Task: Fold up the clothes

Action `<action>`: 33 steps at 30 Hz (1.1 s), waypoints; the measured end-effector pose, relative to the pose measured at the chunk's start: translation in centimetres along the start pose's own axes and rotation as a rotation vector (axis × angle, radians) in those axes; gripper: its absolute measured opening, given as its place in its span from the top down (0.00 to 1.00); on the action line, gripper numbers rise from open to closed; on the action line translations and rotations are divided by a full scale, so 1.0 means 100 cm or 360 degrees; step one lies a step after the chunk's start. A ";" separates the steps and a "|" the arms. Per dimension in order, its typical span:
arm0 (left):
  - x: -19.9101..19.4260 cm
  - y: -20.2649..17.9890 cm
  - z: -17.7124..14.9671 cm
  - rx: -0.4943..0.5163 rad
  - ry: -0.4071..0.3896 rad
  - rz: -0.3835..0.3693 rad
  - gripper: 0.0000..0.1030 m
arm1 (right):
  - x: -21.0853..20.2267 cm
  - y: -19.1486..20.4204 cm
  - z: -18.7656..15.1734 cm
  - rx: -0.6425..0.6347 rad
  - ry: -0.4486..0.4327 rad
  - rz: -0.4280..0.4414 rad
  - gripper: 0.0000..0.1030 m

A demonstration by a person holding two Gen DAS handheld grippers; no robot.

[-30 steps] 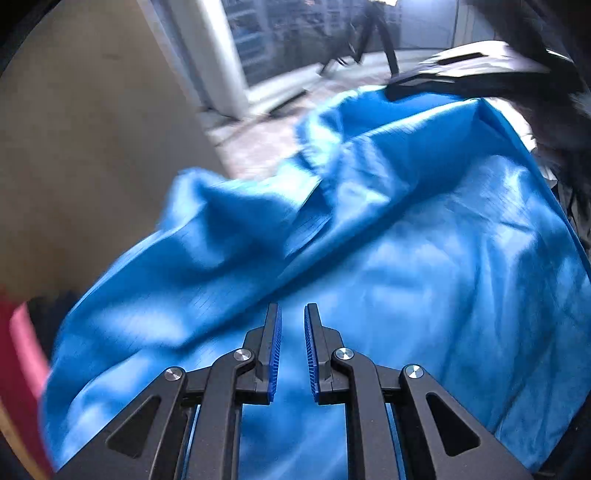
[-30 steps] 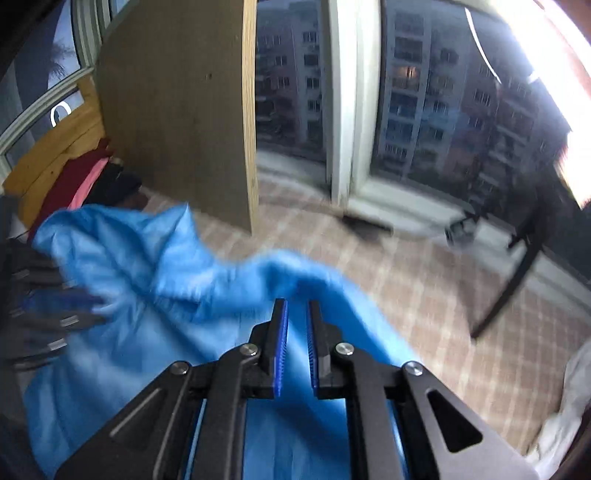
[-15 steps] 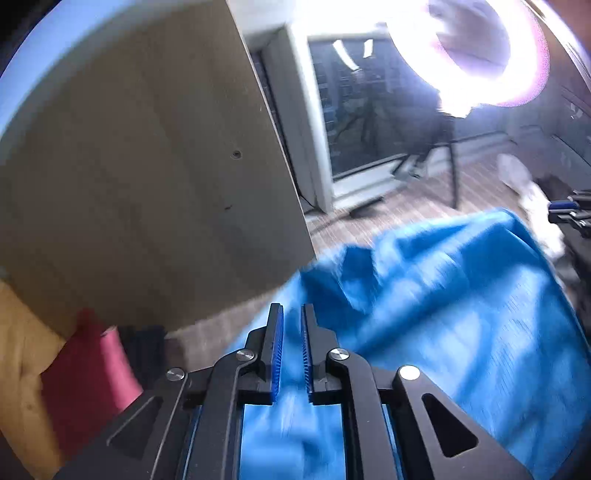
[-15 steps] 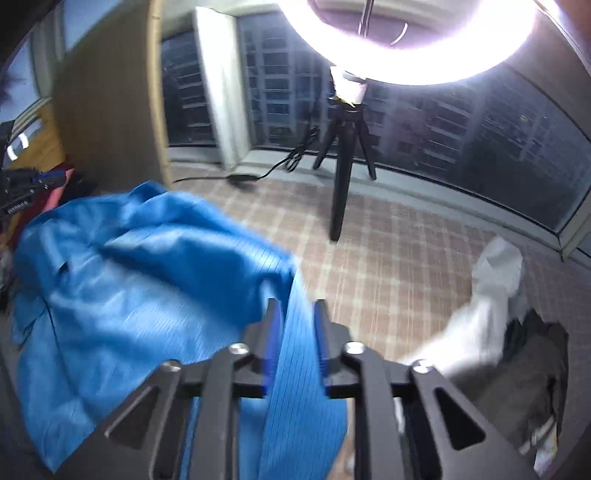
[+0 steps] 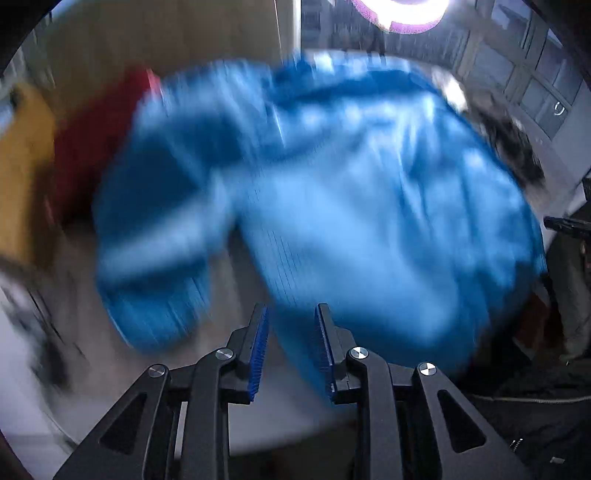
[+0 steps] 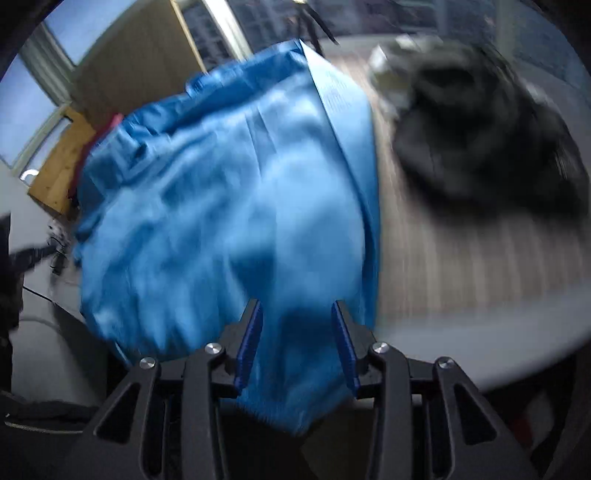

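Observation:
A blue garment [image 5: 351, 206] fills most of the left wrist view, blurred by motion and spread out ahead of my left gripper [image 5: 291, 317]. That gripper's jaws stand apart, with the cloth's near edge lying between and beyond them. In the right wrist view the same blue garment [image 6: 229, 199] hangs in front of my right gripper [image 6: 297, 314]. Its jaws are wide apart and the cloth's lower hem drapes loosely between them, not pinched.
A red cloth [image 5: 92, 147] and a yellow wooden piece [image 5: 22, 166] sit at the left. A dark clothes heap [image 6: 480, 140] with a white item [image 6: 391, 74] lies on the tiled floor [image 6: 461, 258]. A wooden panel [image 6: 136, 70] stands behind. A ring light [image 5: 402, 11] glows above.
Both grippers were shut on the blue garment and now stand open. Both cameras have swung downward quickly, and the garment is dropping away, spread out in front.

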State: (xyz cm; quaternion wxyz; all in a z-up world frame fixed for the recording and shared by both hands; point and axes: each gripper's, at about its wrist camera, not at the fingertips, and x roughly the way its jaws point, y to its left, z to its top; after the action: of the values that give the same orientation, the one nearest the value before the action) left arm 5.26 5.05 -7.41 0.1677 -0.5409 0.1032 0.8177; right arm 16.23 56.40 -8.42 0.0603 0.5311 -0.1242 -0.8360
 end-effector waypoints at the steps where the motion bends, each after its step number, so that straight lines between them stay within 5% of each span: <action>1: 0.008 -0.004 -0.015 -0.0003 0.0039 -0.0025 0.76 | 0.004 0.002 -0.015 0.0022 0.0020 -0.0030 0.63; 4: 0.032 -0.016 -0.051 -0.0020 0.0131 -0.0104 0.72 | 0.010 0.007 -0.037 0.0032 0.0049 -0.0098 0.62; 12: 0.055 -0.040 -0.065 0.0165 0.0175 -0.0086 0.69 | -0.008 0.011 -0.062 -0.0036 0.0034 -0.0188 0.46; 14: 0.056 -0.042 -0.060 0.0174 0.0144 -0.0059 0.94 | -0.005 0.016 -0.062 -0.0099 0.0039 -0.0224 0.46; 23: 0.011 -0.018 -0.054 0.0033 -0.0007 -0.0100 0.95 | 0.030 0.024 -0.060 -0.0308 0.0093 -0.0274 0.47; 26: 0.005 -0.006 -0.055 0.0017 -0.0035 -0.0062 0.95 | 0.039 0.027 -0.059 -0.0359 0.0097 -0.0280 0.69; 27: 0.003 -0.002 -0.056 0.0011 -0.0045 -0.0050 0.95 | 0.037 0.028 -0.057 -0.0372 0.0092 -0.0277 0.90; 33: -0.016 0.002 -0.071 -0.0054 -0.0115 -0.0038 0.96 | -0.032 0.032 -0.045 -0.0343 -0.0163 -0.0276 0.94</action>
State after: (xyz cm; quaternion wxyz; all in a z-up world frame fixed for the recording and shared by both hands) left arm 11.75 2.09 -8.75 0.1716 -0.5150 0.0767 0.8363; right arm 21.53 53.40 -6.60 0.0382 0.4869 0.0098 -0.8726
